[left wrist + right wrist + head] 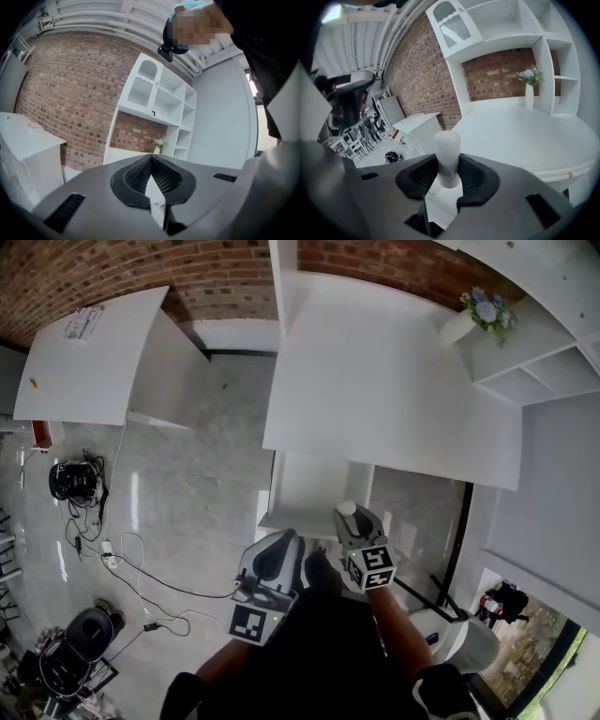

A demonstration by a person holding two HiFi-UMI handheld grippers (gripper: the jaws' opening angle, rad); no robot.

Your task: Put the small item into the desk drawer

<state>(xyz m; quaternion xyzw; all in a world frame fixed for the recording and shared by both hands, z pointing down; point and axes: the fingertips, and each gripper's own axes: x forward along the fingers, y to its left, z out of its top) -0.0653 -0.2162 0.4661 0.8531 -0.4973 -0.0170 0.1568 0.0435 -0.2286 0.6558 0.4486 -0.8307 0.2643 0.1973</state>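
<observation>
Right gripper [449, 177] pinching white cylinder [447, 149] beside drawer [312, 491], which looks open; drop left. Left gripper [152, 174] pressed together, empty.

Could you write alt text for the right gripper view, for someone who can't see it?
The right tool holds a small white cylinder clamped between its jaws, one end sticking out past them. Ahead lies a white desk with a white vase of flowers at its far edge, backed by white shelves and a brick wall.

Flower vase [458, 327] beside white shelves [547, 364], brick wall [225, 277] behind, tangled cables [105, 542] on grey floor [192, 486].
</observation>
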